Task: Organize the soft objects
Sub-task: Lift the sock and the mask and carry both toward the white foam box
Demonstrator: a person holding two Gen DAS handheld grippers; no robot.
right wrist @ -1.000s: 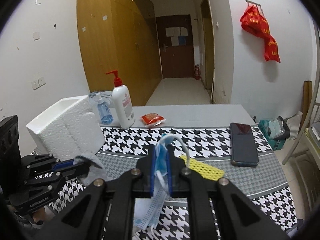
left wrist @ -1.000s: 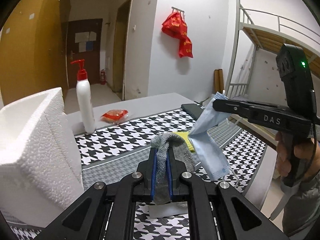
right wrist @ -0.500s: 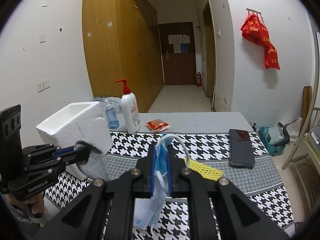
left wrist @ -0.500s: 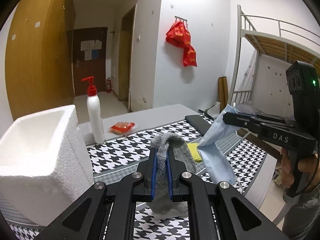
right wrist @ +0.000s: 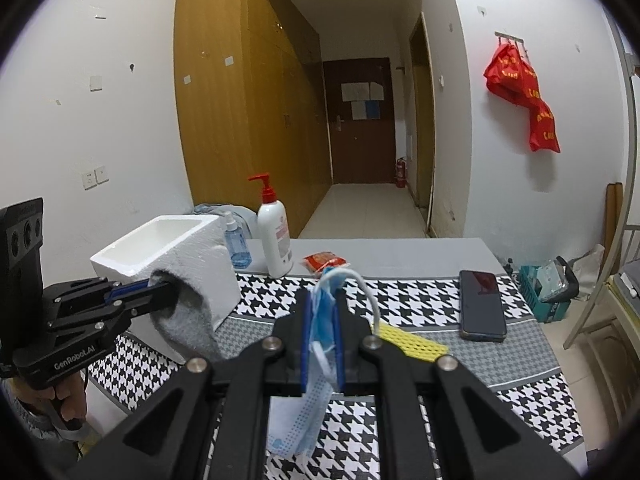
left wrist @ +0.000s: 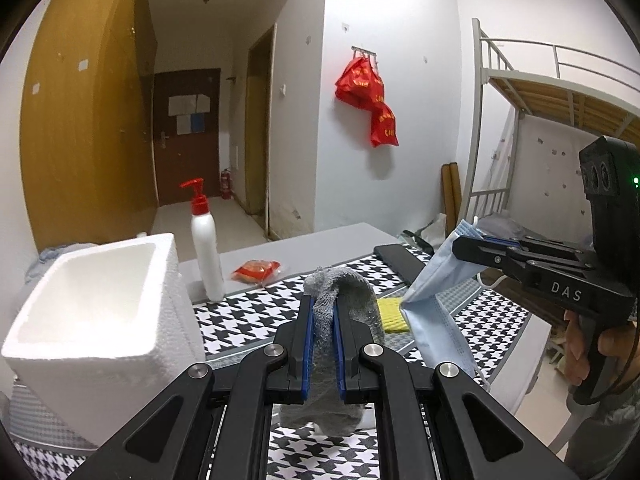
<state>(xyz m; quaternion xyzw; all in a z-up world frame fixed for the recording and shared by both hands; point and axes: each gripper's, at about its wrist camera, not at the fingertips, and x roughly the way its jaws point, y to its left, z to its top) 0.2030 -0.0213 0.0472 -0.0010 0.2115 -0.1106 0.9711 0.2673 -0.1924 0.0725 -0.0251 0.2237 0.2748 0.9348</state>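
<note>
Above the table (left wrist: 280,252), left gripper (left wrist: 324,316) clamps sock (left wrist: 352,300), right gripper (right wrist: 322,312) clamps mask (right wrist: 312,408), box (left wrist: 80,300) at ten o'clock; dangling ends risk snagging its rim.

Sock (left wrist: 352,300) fuzzy grey knit; mask (right wrist: 320,320) thin pleated fabric; box (left wrist: 92,308) rough white foam.

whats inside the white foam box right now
The foam box is open-topped, and the inner walls that show are bare white. Its floor and near inside corner are hidden by the rim in both views, so something small lying low could go unseen.
</note>
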